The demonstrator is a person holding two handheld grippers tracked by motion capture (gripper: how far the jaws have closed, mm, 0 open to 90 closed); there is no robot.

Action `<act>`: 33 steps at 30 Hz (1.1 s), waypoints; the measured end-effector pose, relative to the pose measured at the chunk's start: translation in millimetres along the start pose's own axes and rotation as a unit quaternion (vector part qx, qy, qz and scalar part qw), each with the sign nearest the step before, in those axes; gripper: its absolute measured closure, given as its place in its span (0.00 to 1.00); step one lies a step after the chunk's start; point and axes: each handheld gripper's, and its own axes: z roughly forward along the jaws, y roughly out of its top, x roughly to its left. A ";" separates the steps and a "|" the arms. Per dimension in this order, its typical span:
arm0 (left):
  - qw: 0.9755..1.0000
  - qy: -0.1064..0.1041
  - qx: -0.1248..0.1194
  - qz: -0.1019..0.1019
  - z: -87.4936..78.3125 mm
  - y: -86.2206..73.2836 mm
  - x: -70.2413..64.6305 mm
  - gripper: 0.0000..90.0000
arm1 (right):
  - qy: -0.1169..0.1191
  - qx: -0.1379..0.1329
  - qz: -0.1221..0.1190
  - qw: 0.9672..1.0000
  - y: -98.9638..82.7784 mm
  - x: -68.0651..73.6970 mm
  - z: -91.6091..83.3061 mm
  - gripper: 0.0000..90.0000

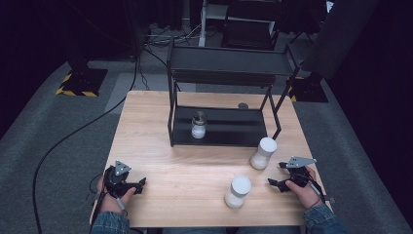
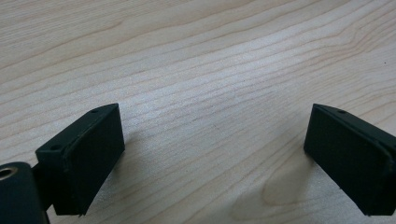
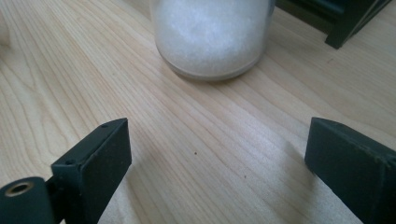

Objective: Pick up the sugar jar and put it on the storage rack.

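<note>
**Both tongs spread and empty beside jars on the table**

A person seated at the six o'clock edge of a wooden table [image 1: 195, 161] holds a pair of tongs in each hand. The left tongs [image 1: 140, 185], at about eight o'clock on the table, are spread wide over bare wood with nothing between the jaws, as the left gripper view confirms. The right tongs [image 1: 276, 174], at about four o'clock, are likewise spread and empty; they point toward a white-lidded jar [image 1: 263, 153] of white granules standing upright just beside them, its base well ahead of the jaws in the right gripper view [image 3: 212, 37]. A second white-lidded jar [image 1: 237, 192] stands near five o'clock, apart from both tongs. At twelve o'clock, a black two-tier rack [image 1: 229, 66] carries a small glass jar [image 1: 198, 125] on its lower shelf.
</note>
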 end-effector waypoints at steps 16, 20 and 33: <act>1.000 0.001 0.000 -0.001 -0.1 -0.2 -0.5 0.06 | -0.003 -0.054 0.001 0.999 8.6 9.0 -30.5 0.08; 1.000 0.001 0.000 -0.001 -0.1 -0.2 -0.5 0.06 | -0.005 -0.063 -0.001 0.998 10.7 11.8 -37.1 0.08; 1.000 0.001 0.000 -0.001 0.0 -0.3 -0.5 0.06 | 0.005 -0.096 -0.001 0.995 21.0 20.8 -58.1 0.09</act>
